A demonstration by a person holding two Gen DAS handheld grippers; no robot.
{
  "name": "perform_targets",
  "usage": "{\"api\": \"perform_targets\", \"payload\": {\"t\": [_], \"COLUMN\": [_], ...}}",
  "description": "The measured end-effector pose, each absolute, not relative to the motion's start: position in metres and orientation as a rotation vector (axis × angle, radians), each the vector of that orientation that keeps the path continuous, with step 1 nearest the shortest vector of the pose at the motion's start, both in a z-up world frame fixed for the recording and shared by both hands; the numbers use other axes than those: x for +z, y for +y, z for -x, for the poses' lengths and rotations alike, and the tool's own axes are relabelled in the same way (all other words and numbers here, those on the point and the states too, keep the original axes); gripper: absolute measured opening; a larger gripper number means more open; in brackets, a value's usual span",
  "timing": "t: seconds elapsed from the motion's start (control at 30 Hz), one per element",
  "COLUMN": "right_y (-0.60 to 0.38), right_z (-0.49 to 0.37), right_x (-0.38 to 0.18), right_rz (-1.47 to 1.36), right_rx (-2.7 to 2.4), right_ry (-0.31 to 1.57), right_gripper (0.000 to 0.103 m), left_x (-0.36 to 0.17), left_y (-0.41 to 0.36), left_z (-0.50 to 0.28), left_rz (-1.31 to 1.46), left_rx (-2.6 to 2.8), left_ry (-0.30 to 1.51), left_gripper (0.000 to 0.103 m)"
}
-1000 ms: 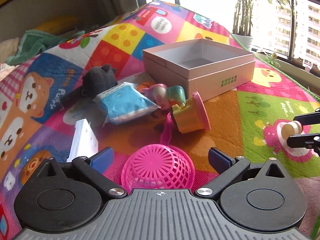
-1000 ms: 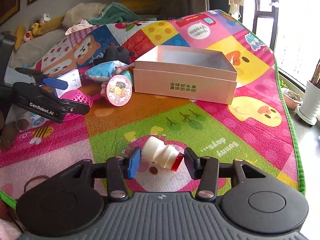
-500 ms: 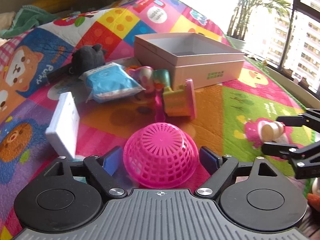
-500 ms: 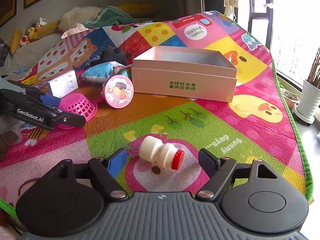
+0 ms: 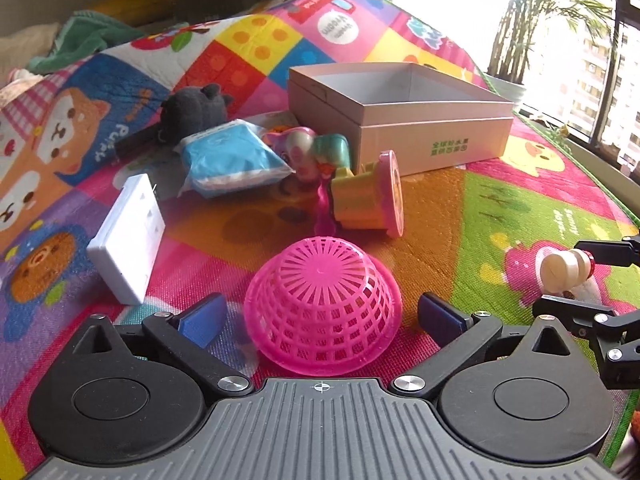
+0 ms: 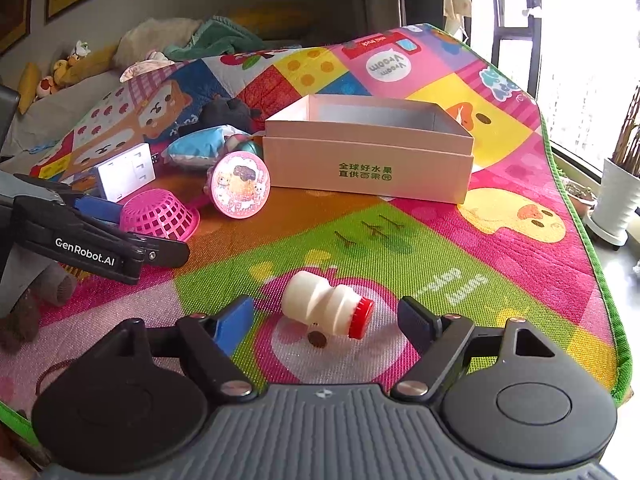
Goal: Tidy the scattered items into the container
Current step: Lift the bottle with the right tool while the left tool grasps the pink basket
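Both pairs of jaws stand apart and grip nothing. The left gripper (image 5: 319, 316) is spreading its jaws at this moment; an upturned pink basket (image 5: 322, 305) sits between its blue pads (image 5: 202, 318), mouth down on the play mat (image 5: 472, 208), with a gap on each side. The right gripper (image 6: 325, 320) is released around a small white bottle (image 6: 326, 309) with a red cap, which lies on its side on the mat near the front edge, clear of both pads.

A pale cardboard box (image 6: 368, 164) with green print on its side stands open toward the middle of the mat, nearer the far edge. Its white inside looks empty, though the near wall hides part of the floor, so that is not certain.

Loose things lie in a cluster just to the left of the box: a round pink toy (image 6: 240, 185) with a cartoon picture on its face, tipped on its side; a blue packet (image 5: 232, 162); a dark grey plush toy (image 5: 196, 110) behind it; and a small pastel figure (image 5: 304, 148) close against the box's near corner, whether touching cannot be told. A white flat block (image 5: 128, 240) lies tilted toward the left edge of the mat, near the basket.

Beyond the far left corner of the mat a green cloth (image 6: 218, 38) is heaped with soft toys. A potted plant (image 6: 620, 200) stands off the right edge by the window.
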State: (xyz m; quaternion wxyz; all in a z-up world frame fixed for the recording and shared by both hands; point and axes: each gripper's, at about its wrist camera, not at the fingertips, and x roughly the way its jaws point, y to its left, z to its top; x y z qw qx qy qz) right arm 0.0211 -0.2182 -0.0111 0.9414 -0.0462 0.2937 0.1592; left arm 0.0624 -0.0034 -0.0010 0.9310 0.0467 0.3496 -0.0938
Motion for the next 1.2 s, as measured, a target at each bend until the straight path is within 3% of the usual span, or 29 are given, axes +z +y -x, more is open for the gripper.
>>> {"api": "perform_targets", "payload": {"t": [0.33, 0.43, 0.5, 0.53, 0.9, 1.2], "right_y": [-0.216, -0.215, -0.214, -0.214, -0.225, -0.238], "right_z": [-0.019, -0.018, -0.018, -0.019, 0.004, 0.017], "right_x": [-0.011, -0.009, -0.007, -0.006, 0.017, 0.047], "right_rz": [0.099, 0.111, 0.121, 0.126, 0.227, 0.244], "right_rx": [0.322, 0.344, 0.352, 0.353, 0.366, 0.353], "right_ry": [0.587, 0.586, 0.589, 0.592, 0.576, 0.51], "right_gripper": [0.08, 0.065, 0.05, 0.047, 0.047, 0.047], "left_x": [0.0, 0.0, 0.002, 0.003, 0.031, 0.088], "left_y": [-0.007, -0.006, -0.004, -0.003, 0.0, 0.002], "left_z": [-0.069, -0.069, -0.069, -0.07, -0.004, 0.039], "left_rz": [-0.084, -0.094, -0.105, -0.108, -0.25, -0.256], "left_rx": [-0.194, -0.22, -0.224, -0.226, -0.248, -0.272], "left_ry": [0.727, 0.724, 0.708, 0.706, 0.601, 0.425], "left_gripper": [0.103, 0.1, 0.088, 0.088, 0.088, 0.088]}}
